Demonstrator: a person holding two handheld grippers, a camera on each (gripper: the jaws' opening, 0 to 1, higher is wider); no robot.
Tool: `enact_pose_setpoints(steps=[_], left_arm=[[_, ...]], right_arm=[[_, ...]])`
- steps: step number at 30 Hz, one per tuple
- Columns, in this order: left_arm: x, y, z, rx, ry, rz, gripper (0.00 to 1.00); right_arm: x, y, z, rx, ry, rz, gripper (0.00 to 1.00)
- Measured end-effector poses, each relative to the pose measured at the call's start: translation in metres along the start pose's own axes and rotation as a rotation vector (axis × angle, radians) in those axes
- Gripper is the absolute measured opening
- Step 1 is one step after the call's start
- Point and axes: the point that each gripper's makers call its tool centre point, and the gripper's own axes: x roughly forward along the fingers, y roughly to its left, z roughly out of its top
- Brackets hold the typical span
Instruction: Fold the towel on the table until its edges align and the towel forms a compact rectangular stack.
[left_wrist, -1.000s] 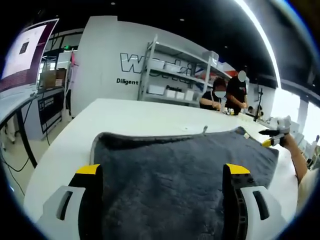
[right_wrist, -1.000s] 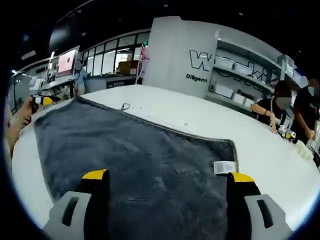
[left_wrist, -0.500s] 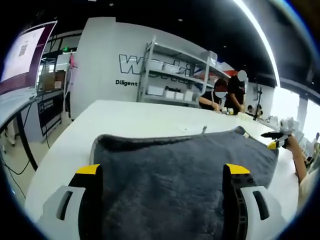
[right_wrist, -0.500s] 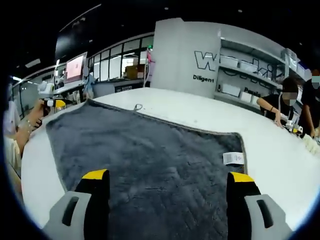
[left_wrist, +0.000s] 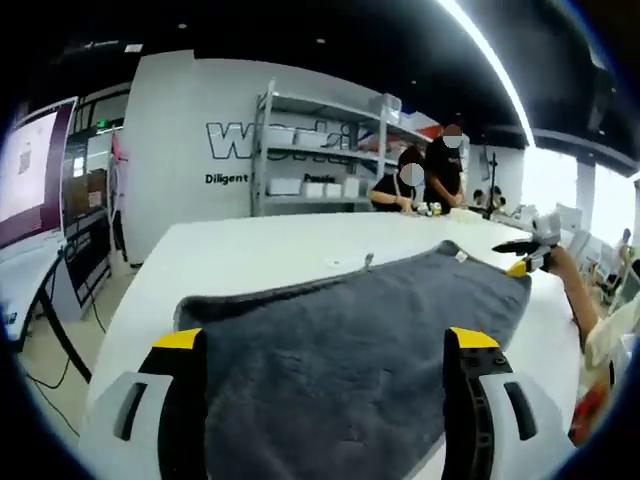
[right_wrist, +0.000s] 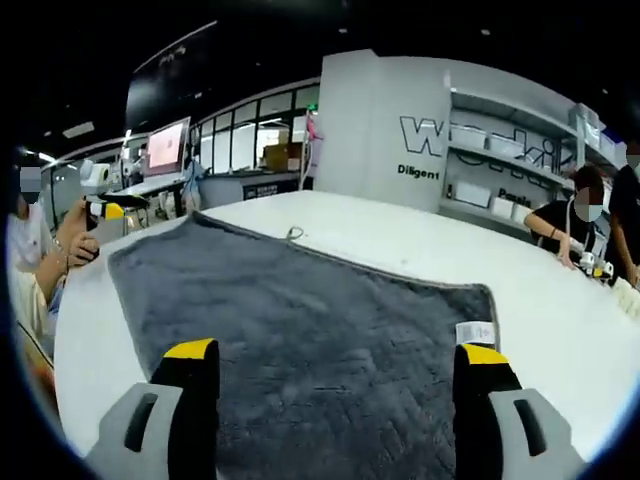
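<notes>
A dark grey towel (left_wrist: 350, 320) lies spread flat on the white table (left_wrist: 270, 245). My left gripper (left_wrist: 325, 345) hovers open over one short end, its yellow-tipped jaws wide apart above the cloth. My right gripper (right_wrist: 336, 352) stands open the same way over the opposite end of the towel (right_wrist: 300, 310). A white label (right_wrist: 475, 331) sits near the towel's corner by the right jaw, and a small hanging loop (right_wrist: 294, 233) sticks out of the far long edge. The right gripper (left_wrist: 525, 255) appears at the towel's far corner, the left gripper (right_wrist: 105, 208) likewise.
Bare white table (right_wrist: 400, 235) stretches beyond the towel's far long edge. People (left_wrist: 425, 175) work at the far end beside metal shelving (left_wrist: 310, 150). A monitor (left_wrist: 30, 165) on a desk stands off the table's left side. A person's arm (right_wrist: 70, 245) holds the left gripper.
Both cameras have shifted a little and the towel looks slightly turned in each view. The towel lies as before, and both grippers stay open over its ends.
</notes>
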Motion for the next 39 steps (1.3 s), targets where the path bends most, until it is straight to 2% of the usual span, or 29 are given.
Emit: enact_pose_setpoints(steps=[7,12,14,18,21,24,27,30,33,37,39], left_arm=[[-0.028,-0.021,-0.009,0.092,0.045,0.016,0.94],[-0.046,-0.024,-0.025,0.15,0.084,0.063,0.92],[-0.054,-0.026,-0.037,0.15,0.109,0.064,0.91],[-0.063,-0.029,-0.053,0.139,0.138,0.052,0.87],[-0.069,-0.028,-0.062,0.137,0.152,0.068,0.85],[-0.077,-0.019,-0.079,0.113,0.184,0.125,0.84],[-0.079,-0.016,-0.09,0.102,0.197,0.133,0.79],[-0.084,-0.008,-0.101,0.041,0.204,0.179,0.76],[-0.089,0.004,-0.105,0.013,0.195,0.237,0.75],[-0.093,0.017,-0.116,-0.096,0.178,0.282,0.7],[-0.093,0.021,-0.119,-0.121,0.173,0.29,0.67]], right_arm=[[-0.003,0.003,0.005,-0.001,-0.017,0.01,0.99],[-0.006,0.007,0.008,-0.011,-0.025,0.016,0.99],[-0.007,0.008,0.011,-0.014,-0.034,0.021,0.99],[-0.009,0.011,0.011,-0.018,-0.04,0.029,0.99],[-0.009,0.011,0.012,-0.018,-0.041,0.032,0.99],[-0.009,0.012,0.013,-0.019,-0.043,0.036,0.99],[-0.009,0.013,0.014,-0.02,-0.046,0.04,0.99],[-0.009,0.014,0.014,-0.022,-0.047,0.043,0.99],[-0.009,0.015,0.014,-0.025,-0.047,0.045,0.99],[-0.01,0.017,0.014,-0.03,-0.049,0.047,0.99],[-0.01,0.017,0.014,-0.03,-0.051,0.049,0.99]])
